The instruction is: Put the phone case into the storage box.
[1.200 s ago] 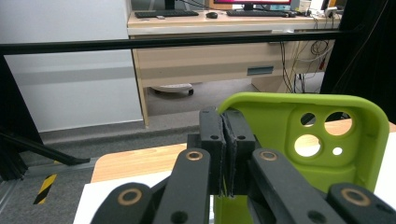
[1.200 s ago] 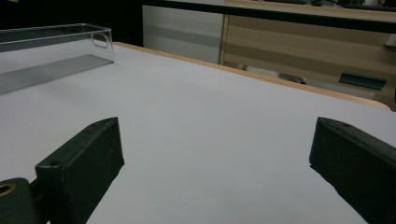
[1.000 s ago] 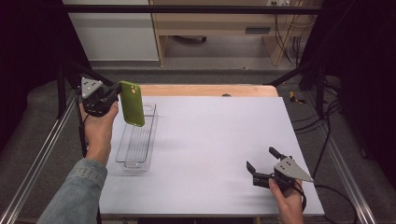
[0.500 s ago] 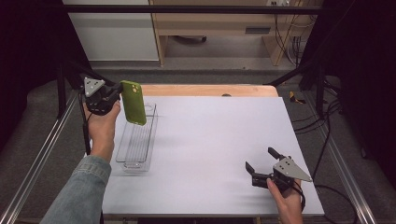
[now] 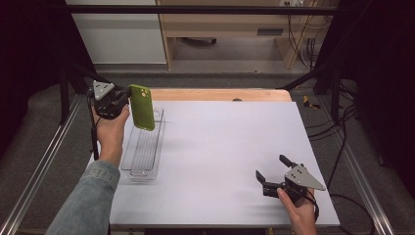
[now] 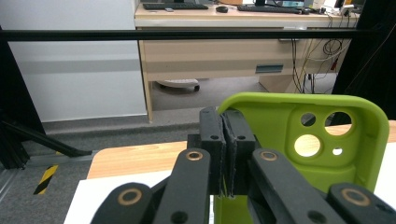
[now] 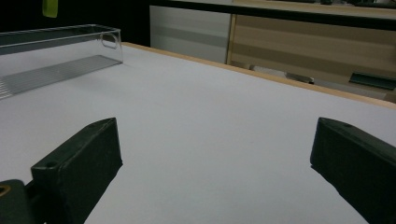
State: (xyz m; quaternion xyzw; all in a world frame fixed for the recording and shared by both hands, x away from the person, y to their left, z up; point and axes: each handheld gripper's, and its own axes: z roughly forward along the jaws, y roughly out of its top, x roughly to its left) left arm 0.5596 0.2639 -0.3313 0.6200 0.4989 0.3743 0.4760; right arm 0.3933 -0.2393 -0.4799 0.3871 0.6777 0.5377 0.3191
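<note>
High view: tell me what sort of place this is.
Probably a lab or office workroom: a white-topped table inside a black metal frame, a wooden desk with keyboards behind, and loose cables on the floor.

Wooden desk (image 5: 220, 19), grey floor (image 5: 205, 81)

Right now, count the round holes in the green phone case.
4, all clustered in the camera cutout of the phone case held in the left gripper: two upper holes, one larger lower-left, one tiny lower-right. The gripper could hide others.

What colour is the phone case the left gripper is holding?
Lime green. The phone case shows best in the left gripper view, pinched by the left gripper.
</note>
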